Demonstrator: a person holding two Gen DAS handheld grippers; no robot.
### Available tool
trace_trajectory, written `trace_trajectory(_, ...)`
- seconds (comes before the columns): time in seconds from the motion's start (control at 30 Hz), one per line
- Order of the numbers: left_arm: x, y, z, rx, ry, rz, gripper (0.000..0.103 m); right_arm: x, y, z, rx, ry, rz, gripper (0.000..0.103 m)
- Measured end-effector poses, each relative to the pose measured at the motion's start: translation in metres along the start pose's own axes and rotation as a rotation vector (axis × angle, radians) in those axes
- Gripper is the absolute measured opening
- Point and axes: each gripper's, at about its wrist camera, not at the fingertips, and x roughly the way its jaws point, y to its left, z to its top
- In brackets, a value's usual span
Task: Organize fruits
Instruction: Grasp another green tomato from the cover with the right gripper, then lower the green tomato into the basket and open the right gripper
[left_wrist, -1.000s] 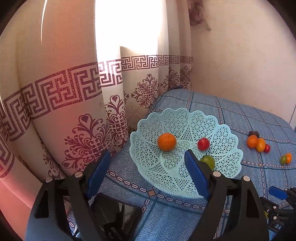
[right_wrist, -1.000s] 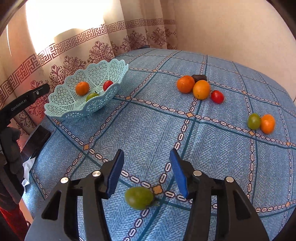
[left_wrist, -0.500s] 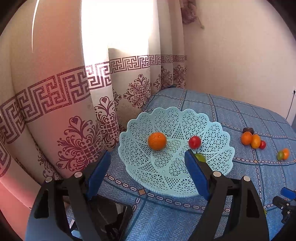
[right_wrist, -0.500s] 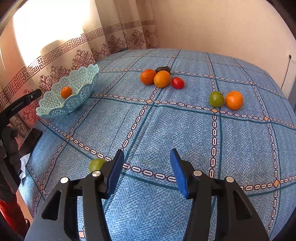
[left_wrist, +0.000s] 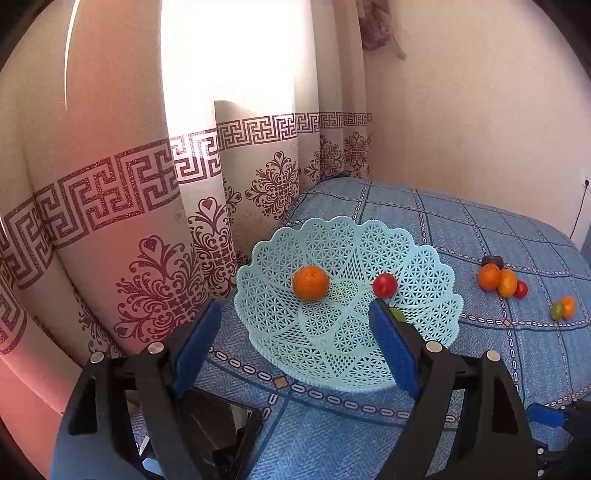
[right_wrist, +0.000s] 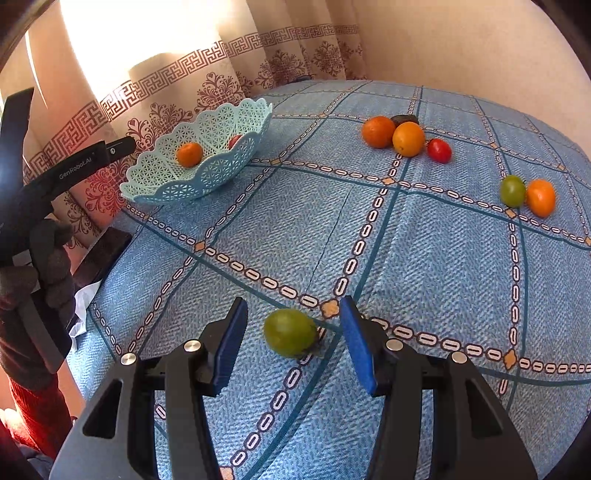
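A: Green and round, a small fruit (right_wrist: 290, 332) lies on the blue patterned bedspread (right_wrist: 424, 258) low in the right wrist frame, right between the blue pads of the right tool (right_wrist: 293, 341). The pads stand apart on either side of it; neither one touches it.

B: And the basket?

A: The pale turquoise lattice basket (left_wrist: 332, 354) sits at the middle of the left wrist frame, near the bed's edge by the curtain (left_wrist: 129, 221). An orange (left_wrist: 311, 283) rests in its bowl, a red tomato (left_wrist: 385, 285) just to the right of that, and a sliver of a green fruit (left_wrist: 397, 314) shows behind the right pad.

B: What is the left tool (left_wrist: 295, 347) doing?

A: It is spread wide with nothing between its pads, hanging in front of the basket. In the right wrist frame a gloved hand (right_wrist: 40, 266) at the left edge grips its handle, a red sleeve (right_wrist: 33, 410) below.

B: What fruit lies loose on the bed?

A: In the upper middle of the right wrist frame, two oranges (right_wrist: 393, 134) touch each other, a dark fruit (right_wrist: 405, 119) behind them and a red tomato (right_wrist: 439, 150) just to their right. Well apart at the right edge, a green tomato (right_wrist: 512, 190) touches another orange fruit (right_wrist: 541, 197).
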Motion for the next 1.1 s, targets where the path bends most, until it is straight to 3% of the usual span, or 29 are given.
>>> trace_trajectory(0.07,0.0,0.002,-0.001,-0.003,0.001,0.001,0.083,0.004,0.005,-0.003,-0.008,0.018,0.0,0.051)
trace_trajectory(0.23,0.0,0.006,-0.003,-0.01,0.002,0.001,0.083,0.008,0.016,-0.006,-0.065,0.03,-0.043,0.028)
trace_trajectory(0.37,-0.001,0.011,-0.003,-0.021,0.002,0.005,0.083,0.007,0.019,0.0,-0.069,0.022,-0.046,0.028)
trace_trajectory(0.5,-0.003,0.016,-0.002,-0.037,-0.004,0.012,0.083,0.001,0.027,0.028,-0.068,-0.046,-0.005,0.028)
trace_trajectory(0.73,-0.009,0.026,0.001,-0.054,-0.02,0.028,0.083,0.008,0.077,0.082,-0.157,-0.153,0.087,0.028)
trace_trajectory(0.93,-0.012,0.042,0.002,-0.088,-0.022,0.054,0.084,0.04,0.112,0.107,-0.183,-0.119,0.165,0.028)
trace_trajectory(1.1,-0.01,0.05,0.004,-0.108,-0.019,0.066,0.084,0.047,0.123,0.109,-0.186,-0.11,0.199,0.032)
